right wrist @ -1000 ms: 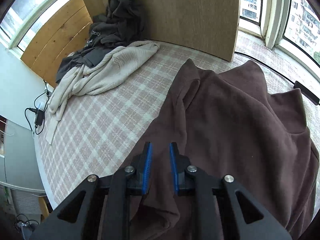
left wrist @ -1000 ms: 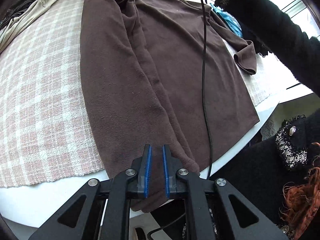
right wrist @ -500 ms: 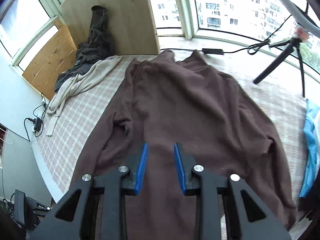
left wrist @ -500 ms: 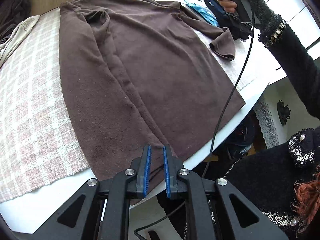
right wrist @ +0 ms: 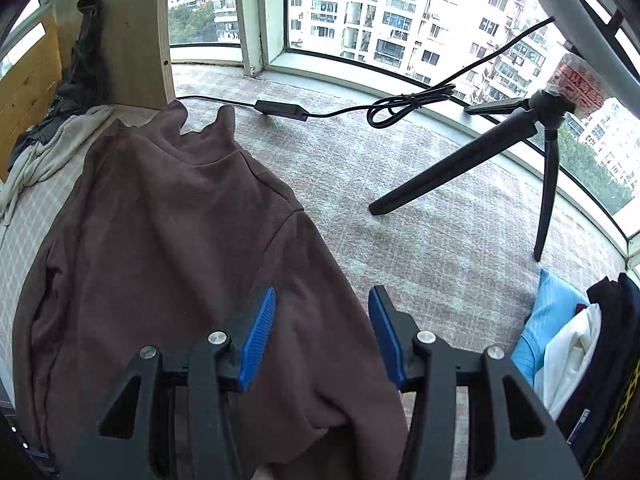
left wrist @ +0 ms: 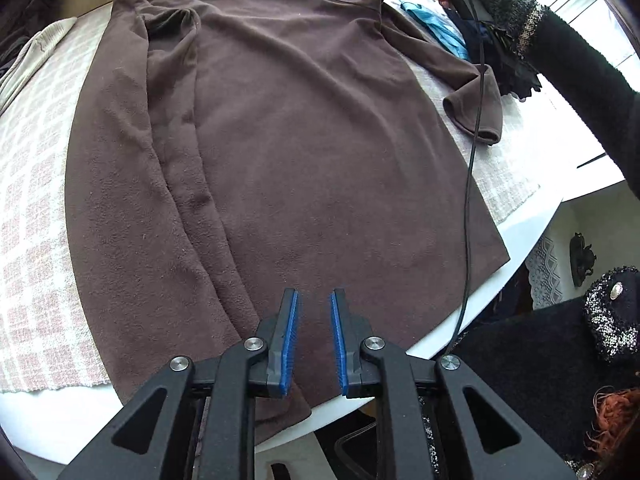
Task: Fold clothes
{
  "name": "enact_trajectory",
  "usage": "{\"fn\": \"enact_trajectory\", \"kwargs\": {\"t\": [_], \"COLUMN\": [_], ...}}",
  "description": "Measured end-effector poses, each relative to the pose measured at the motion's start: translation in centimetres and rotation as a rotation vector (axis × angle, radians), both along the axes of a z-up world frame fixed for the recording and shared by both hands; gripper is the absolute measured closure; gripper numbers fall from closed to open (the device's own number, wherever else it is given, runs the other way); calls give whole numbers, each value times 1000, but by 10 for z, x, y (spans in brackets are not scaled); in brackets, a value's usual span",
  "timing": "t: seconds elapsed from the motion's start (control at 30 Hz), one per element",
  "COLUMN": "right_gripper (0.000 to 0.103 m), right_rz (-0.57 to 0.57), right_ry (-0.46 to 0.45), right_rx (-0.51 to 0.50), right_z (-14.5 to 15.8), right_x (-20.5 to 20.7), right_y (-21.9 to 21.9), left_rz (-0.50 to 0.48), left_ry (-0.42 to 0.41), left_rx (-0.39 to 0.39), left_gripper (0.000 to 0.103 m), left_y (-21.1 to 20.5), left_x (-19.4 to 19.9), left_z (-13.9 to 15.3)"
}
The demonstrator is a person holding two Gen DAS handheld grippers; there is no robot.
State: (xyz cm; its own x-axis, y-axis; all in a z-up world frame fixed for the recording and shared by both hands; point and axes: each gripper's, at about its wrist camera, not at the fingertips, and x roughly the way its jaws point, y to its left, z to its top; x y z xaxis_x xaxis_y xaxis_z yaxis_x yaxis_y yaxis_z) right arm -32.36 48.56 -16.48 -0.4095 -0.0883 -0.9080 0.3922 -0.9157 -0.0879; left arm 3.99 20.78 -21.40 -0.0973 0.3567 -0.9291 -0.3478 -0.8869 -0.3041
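— Widened and drawn back is the left hand-held gripper; a narrow gap is shown, nothing is held. The brown sweater is seen flat on the worktop, its hem at the near edge.

— And on the right?

— The right hand-held gripper is spread wide, empty, over the right sleeve. A sleeve fold is judged next.
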Motion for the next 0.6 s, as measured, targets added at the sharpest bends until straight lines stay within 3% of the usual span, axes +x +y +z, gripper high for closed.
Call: {"fn": "enact_trajectory", "kwargs": {"t": [0.1,0.23,0.27,0.3,0.4,0.5,0.6], "right_gripper": [55,58,71,99,99,101,100], "right_rz": [-13,31,56,85,139,77,63], "right_ry": [-49,-109,-120,-115,-76,-5,-22], "right_rx": [53,-77,-84,-74,-42,-10,5], "right_z": [-31,-35,-34,-32,-20,-5,-10], "right_x": [-29,-30,-27,-23,-14,-20,-28], "right_y": [5,15,14,11,10,27,33], "left_rz": [58,92,96,98,100,101,100], "left_ry": [-44,-72,-78,-83,-93,-96,-100], "left_rx": [-14,-13,-14,-15,-20,-24,-24], "left_gripper": [87,86,86,86,86,86,86], "left_y": [1,1,1,1,2,3,4], "left_x": [-5,-7,-7,-8,-8,-8,-8], "left_z": [-12,-14,-13,-13,-13,-13,-12]}}
